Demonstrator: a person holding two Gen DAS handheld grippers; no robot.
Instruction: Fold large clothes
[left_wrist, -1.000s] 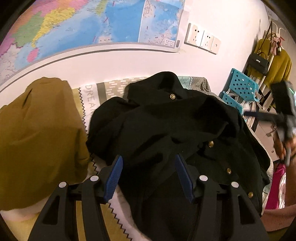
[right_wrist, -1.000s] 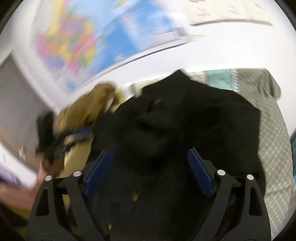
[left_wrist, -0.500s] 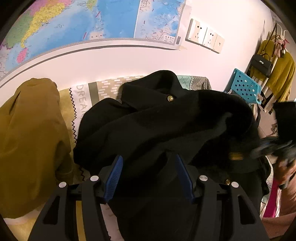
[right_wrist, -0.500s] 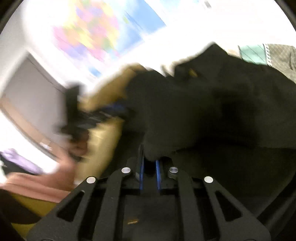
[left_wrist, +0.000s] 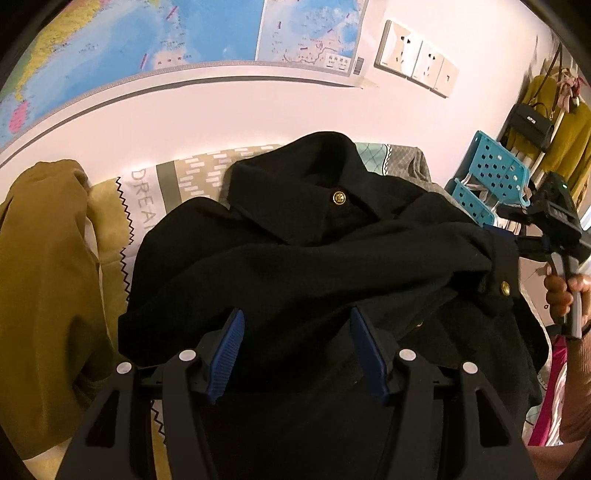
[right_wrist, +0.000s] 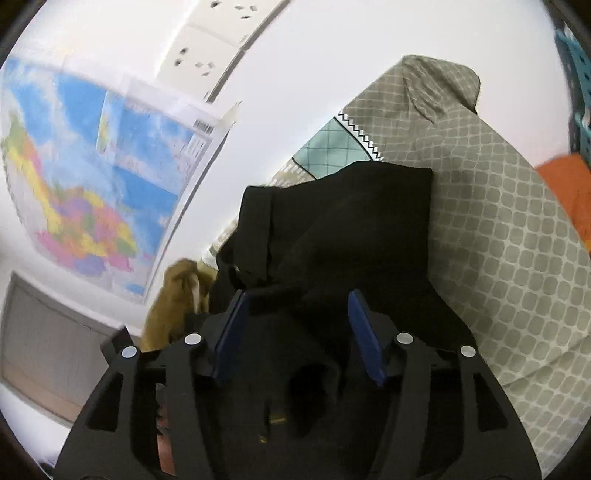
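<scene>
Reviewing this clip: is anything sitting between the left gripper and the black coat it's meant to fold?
Nothing visible does. The left gripper hangs directly over the black coat, jaws apart with only coat fabric below. The mustard garment lies off to the side.

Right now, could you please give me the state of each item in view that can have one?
black coat: crumpled, unfolded, collar button fastened.
mustard garment: heaped beside the coat.
left tool: open above the coat.
right tool: opening, coat fabric between its blue pads.
patterned bedspread: spread under the clothes.
</scene>
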